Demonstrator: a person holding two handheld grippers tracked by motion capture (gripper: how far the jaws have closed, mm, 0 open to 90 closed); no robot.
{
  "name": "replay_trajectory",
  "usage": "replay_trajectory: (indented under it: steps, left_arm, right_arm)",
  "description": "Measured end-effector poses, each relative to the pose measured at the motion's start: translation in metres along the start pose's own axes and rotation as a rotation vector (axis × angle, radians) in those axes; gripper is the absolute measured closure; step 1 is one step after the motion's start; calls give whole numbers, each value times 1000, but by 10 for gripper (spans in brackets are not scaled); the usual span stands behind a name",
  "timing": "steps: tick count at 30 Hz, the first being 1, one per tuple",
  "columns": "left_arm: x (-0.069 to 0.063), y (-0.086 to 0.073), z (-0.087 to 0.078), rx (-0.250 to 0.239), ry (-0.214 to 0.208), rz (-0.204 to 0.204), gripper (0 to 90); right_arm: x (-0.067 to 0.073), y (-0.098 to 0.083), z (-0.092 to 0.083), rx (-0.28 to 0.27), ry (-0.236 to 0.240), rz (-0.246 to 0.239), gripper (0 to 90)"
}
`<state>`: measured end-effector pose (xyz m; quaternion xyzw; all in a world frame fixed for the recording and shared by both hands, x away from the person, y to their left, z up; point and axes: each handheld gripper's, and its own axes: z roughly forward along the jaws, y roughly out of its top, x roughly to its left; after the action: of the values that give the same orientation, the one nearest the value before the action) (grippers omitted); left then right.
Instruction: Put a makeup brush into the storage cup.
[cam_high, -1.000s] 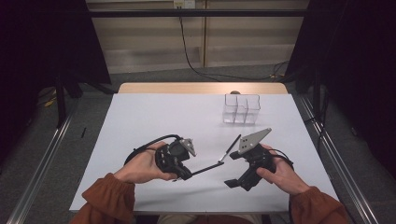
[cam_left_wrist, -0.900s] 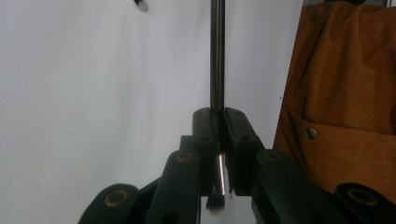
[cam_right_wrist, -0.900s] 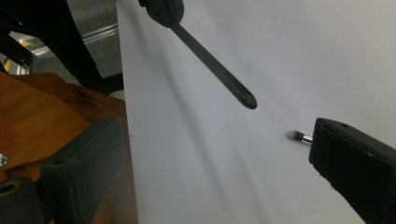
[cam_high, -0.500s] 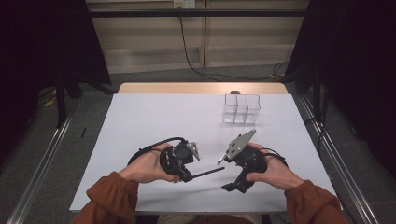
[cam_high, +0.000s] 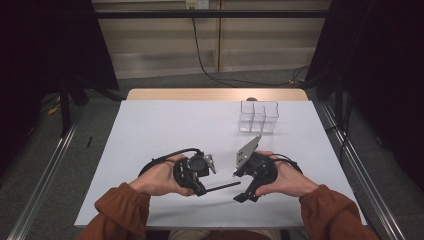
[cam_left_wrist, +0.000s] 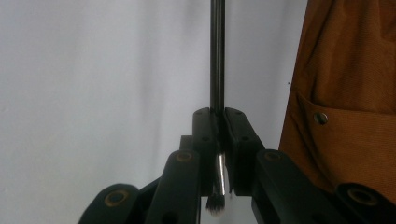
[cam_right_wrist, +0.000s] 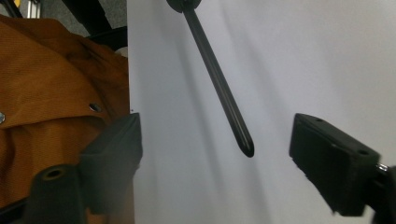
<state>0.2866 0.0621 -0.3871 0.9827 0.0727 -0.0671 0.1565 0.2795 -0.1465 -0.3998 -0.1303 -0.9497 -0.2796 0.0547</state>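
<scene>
A thin black brush (cam_high: 223, 187) lies nearly level above the white table (cam_high: 165, 125), its handle pointing right. My left gripper (cam_high: 200, 188) is shut on it. In the left gripper view the jaws (cam_left_wrist: 217, 122) clamp the brush (cam_left_wrist: 216, 56) just past its silver ferrule, with the bristle tip (cam_left_wrist: 215, 206) behind them. My right gripper (cam_high: 244, 190) stands open close to the handle's free end. In the right gripper view the handle tip (cam_right_wrist: 246, 147) hangs between the wide-apart jaws of my right gripper (cam_right_wrist: 217, 137), touching neither.
A clear plastic box with several compartments (cam_high: 258, 116) stands at the back right of the table. Orange sleeves (cam_high: 120, 210) come in over the near edge. A black cable (cam_high: 165, 159) loops behind the left gripper.
The brush handle has swung down from pointing up-right to nearly level. The right gripper has moved left and nearer, so its open jaws now flank the handle's tip.
</scene>
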Motion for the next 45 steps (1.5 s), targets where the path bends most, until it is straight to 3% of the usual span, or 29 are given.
replay_trajectory:
  steps: [1, 5, 12, 14, 27, 33, 45]
  left_arm:
    - [0, 0, 0, 1, -14, 4, 839]
    - [-1, 0, 0, -9, 10, 9, 839]
    - [-1, 2, 3, -4, -7, 8, 839]
    - [-2, 2, 4, -16, 11, 13, 839]
    - [-4, 3, 6, -14, 9, 22, 839]
    - [-4, 5, 8, 10, 4, 39, 839]
    - [-4, 4, 11, 6, 7, 42, 839]
  right_arm:
    - [-1, 1, 1, 1, 6, -5, 222]
    - [-2, 4, 4, 51, 20, -6, 248]
    - [-4, 8, 7, 114, 1, -23, 308]
    - [-4, 10, 8, 135, -3, -28, 307]
    - [-4, 16, 11, 170, 15, -46, 552]
    - [-5, 16, 12, 176, 18, -52, 626]
    - [-5, 17, 17, 190, 38, -70, 739]
